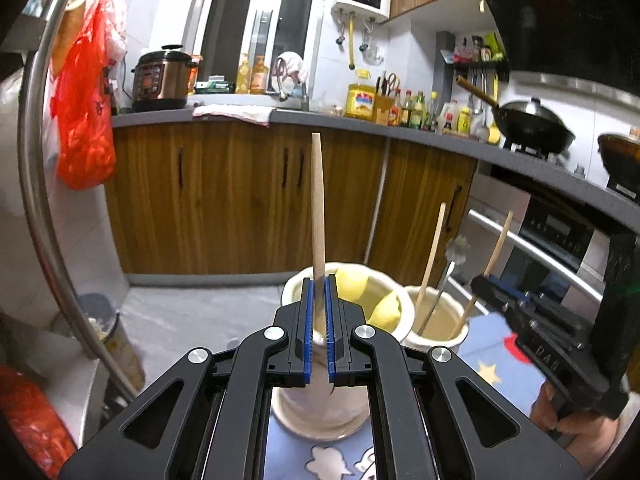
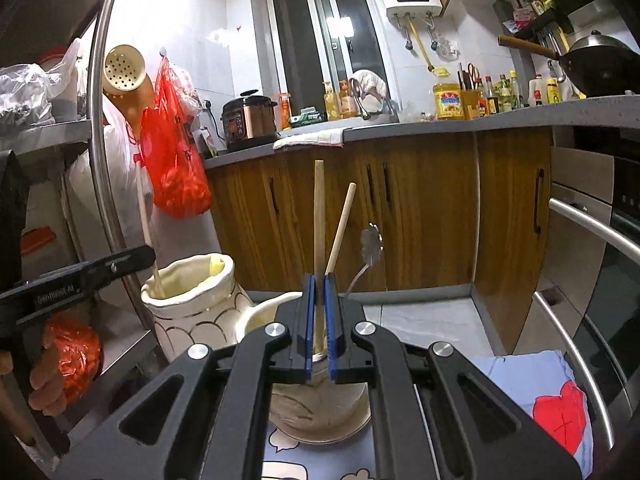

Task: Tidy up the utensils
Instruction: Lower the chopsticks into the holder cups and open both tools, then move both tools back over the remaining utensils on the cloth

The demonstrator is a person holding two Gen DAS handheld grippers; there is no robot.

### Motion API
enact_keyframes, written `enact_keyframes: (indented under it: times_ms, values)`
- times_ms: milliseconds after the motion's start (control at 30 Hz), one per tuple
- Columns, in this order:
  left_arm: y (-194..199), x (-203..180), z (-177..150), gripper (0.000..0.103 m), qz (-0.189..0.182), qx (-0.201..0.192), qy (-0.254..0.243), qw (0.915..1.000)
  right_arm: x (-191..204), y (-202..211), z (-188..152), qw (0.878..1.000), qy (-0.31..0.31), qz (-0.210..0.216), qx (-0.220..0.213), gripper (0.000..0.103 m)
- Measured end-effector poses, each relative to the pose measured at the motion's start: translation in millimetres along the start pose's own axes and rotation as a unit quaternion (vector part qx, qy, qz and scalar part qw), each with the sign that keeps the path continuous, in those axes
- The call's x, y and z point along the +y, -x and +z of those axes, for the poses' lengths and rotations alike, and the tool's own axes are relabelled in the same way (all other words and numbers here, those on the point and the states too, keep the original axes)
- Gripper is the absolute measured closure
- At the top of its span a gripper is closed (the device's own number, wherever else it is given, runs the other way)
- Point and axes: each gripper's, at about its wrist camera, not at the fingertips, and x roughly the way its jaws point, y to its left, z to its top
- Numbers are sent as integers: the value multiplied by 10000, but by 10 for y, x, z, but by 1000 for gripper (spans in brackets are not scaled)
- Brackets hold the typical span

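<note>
My left gripper (image 1: pixel 319 280) is shut on an upright wooden handle (image 1: pixel 318 200) whose lower end is inside a cream ceramic jar (image 1: pixel 316 412). Yellow pieces (image 1: pixel 384 308) lie in that jar. My right gripper (image 2: pixel 319 280) is shut on another wooden handle (image 2: pixel 319 220) standing in the second cream jar (image 2: pixel 320 412). A thin wooden stick (image 2: pixel 340 228) and a metal utensil (image 2: pixel 370 240) stand in that same jar. In the right wrist view the left gripper (image 2: pixel 148 254) and the first jar (image 2: pixel 200 320) sit on the left. In the left wrist view the right gripper (image 1: pixel 480 282) and the second jar (image 1: pixel 460 338) sit on the right.
Both jars stand on a blue patterned cloth (image 2: pixel 560 400). A steel rack post (image 2: pixel 100 120) with a hanging red bag (image 2: pixel 176 160) rises close on the left. An oven front with bar handles (image 2: pixel 592 232) is on the right. Wooden cabinets (image 1: pixel 240 192) stand behind.
</note>
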Motion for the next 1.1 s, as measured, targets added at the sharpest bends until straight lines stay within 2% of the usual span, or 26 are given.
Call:
enact_keyframes:
  times_ms: [133,433,633,667,700,767,833,867,933,967,1000,1033,1100]
  values:
    - [-40,15,-27,97,57,119,-30,9999,-30,-22,0,9999,-97,-15,24,98]
    - [-43,20,-38,96,209,108,-122,9996,-140,-57,30,9994,-327,-66,122,98]
    - [-75,46,-34,79,218,172,-35,9996,-178,-57,42,9991,-372,-92,165,95]
    - [-77,50,-35,76,221,170,-31,9996,-183,-60,42,9991,-383,-90,176,91]
    - [-76,50,-32,73,224,162,-29,9996,-185,-69,41,9990,-400,-74,203,79]
    - [-63,52,-25,65,209,112,-23,9997,-193,-68,48,9987,-475,19,207,62]
    - [-46,47,-26,62,188,60,-29,9998,-192,-65,54,9988,-455,-5,205,62]
    - [-40,44,-24,56,220,47,-45,9997,-188,-62,58,9988,-454,5,206,62]
    - [-25,37,-9,45,290,22,-61,9996,-191,-37,77,9986,-498,6,200,52]
    - [-11,36,9,36,337,16,-55,9994,-187,-28,96,9985,-507,-8,226,41]
    - [5,29,32,31,387,48,-52,9992,-194,0,133,9982,-513,-4,309,35]
    - [20,23,55,24,406,78,-58,9991,-204,25,157,9979,-523,-18,373,33]
    - [108,-33,92,23,396,122,-160,9990,-245,111,193,9968,-600,-24,529,22]
